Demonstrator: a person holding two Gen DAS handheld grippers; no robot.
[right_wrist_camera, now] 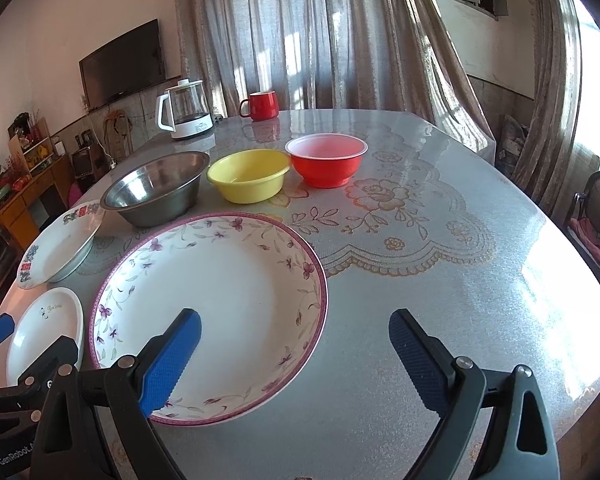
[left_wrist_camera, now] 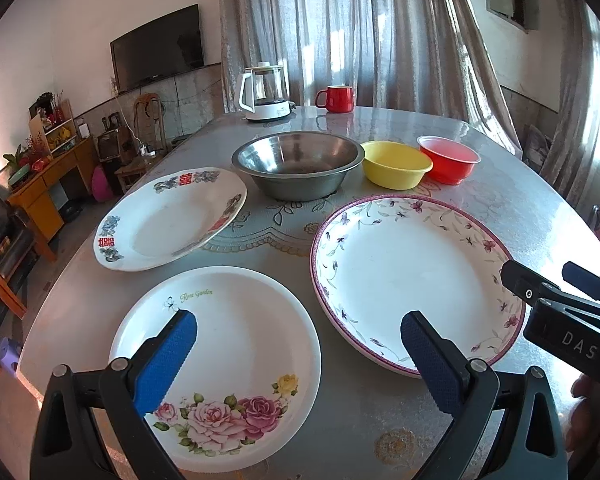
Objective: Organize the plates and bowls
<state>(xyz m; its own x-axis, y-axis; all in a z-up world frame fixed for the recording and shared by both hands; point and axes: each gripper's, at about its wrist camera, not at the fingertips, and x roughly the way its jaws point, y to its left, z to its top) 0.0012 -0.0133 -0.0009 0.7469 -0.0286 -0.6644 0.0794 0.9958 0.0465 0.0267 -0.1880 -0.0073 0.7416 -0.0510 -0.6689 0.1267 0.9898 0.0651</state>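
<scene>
On a glossy floral-clothed table [right_wrist_camera: 440, 280] before curtains [left_wrist_camera: 340, 32] and a wall TV [left_wrist_camera: 158, 50], three plates — rose plate [left_wrist_camera: 236, 344], purple-rimmed plate [right_wrist_camera: 228, 276], red-character plate [left_wrist_camera: 168, 224] — sit near the front edge, steel bowl [left_wrist_camera: 298, 164], yellow bowl [right_wrist_camera: 248, 174] and red bowl [right_wrist_camera: 326, 158] behind, bare cloth rightward, left gripper [left_wrist_camera: 298, 356] and right gripper [right_wrist_camera: 294, 354] both spread wide, empty.

At the far edge of the round table [right_wrist_camera: 460, 300], with its glossy floral lace-patterned cover, a white-based glass electric kettle [left_wrist_camera: 265, 92] stands just left of a red ceramic mug [left_wrist_camera: 337, 98] (handle turned toward the kettle). Beyond hang beige curtains [left_wrist_camera: 340, 28]; a black flat television [left_wrist_camera: 158, 50] is mounted on the left wall.
</scene>
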